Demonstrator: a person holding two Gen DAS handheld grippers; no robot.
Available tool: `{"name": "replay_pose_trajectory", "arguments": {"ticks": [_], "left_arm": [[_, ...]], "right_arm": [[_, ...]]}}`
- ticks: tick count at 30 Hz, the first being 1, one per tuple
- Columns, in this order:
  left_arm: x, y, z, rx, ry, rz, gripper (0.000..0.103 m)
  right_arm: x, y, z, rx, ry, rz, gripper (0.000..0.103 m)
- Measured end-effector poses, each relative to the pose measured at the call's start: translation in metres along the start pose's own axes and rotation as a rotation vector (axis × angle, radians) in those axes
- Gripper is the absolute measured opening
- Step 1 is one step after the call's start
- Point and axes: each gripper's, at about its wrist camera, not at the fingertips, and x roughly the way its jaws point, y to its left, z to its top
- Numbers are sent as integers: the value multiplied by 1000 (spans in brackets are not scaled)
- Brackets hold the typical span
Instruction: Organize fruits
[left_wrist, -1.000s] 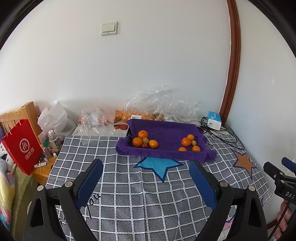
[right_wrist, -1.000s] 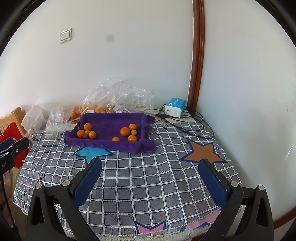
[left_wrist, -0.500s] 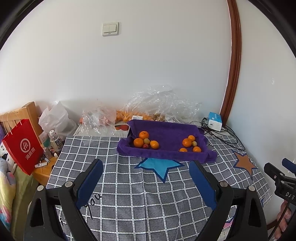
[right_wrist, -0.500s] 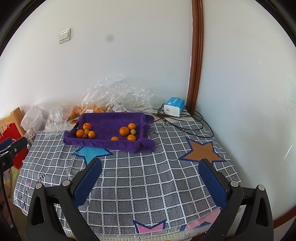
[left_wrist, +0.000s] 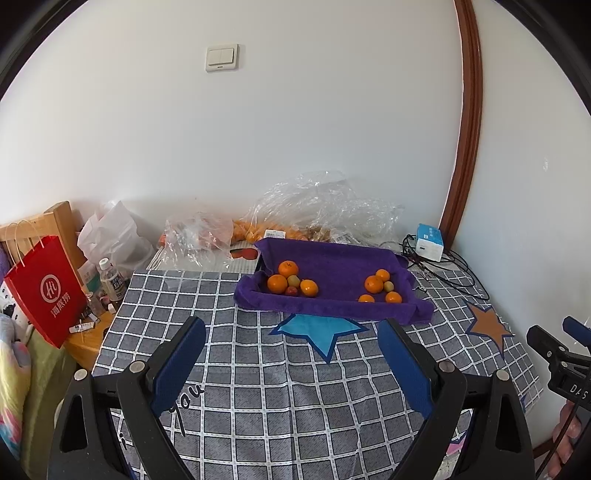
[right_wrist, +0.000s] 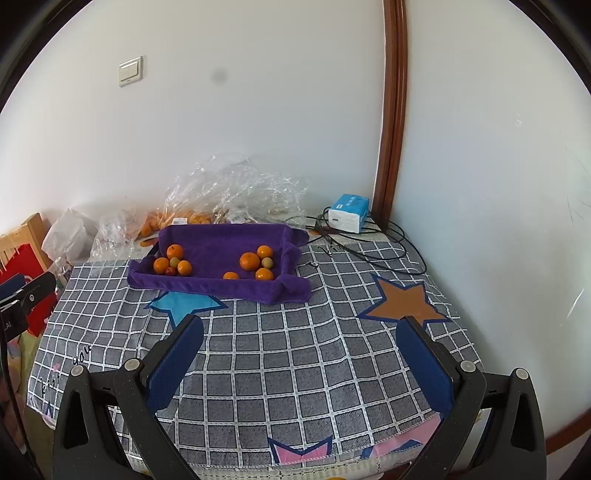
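A tray lined with a purple towel (left_wrist: 332, 258) (right_wrist: 221, 236) sits at the far side of the checked tablecloth. It holds two clusters of fruit: a left group of oranges (left_wrist: 277, 283) (right_wrist: 161, 265) with a small green and a small red fruit, and a right group of oranges (left_wrist: 373, 284) (right_wrist: 249, 261) with a green fruit. My left gripper (left_wrist: 291, 332) is open and empty, well short of the tray. My right gripper (right_wrist: 301, 328) is open and empty, also short of it.
Clear plastic bags (left_wrist: 317, 206) with more oranges lie behind the tray by the wall. A blue-white box (left_wrist: 429, 242) and black cables (right_wrist: 369, 243) are at the back right. A red paper bag (left_wrist: 44, 291), bottles and a wooden chair stand left of the table.
Both grippers have drifted slightly; the tray sits a little farther right in the left view and higher in the right view. Both stay open and empty.
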Motion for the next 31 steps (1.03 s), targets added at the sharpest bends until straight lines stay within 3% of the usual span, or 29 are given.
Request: {"name": "replay_pose_trajectory", "arguments": {"ticks": [31], "left_arm": [[9,8,-4,-6,-2,-5,96]], "right_arm": [[10,10,1,-21,8,3,102]]}}
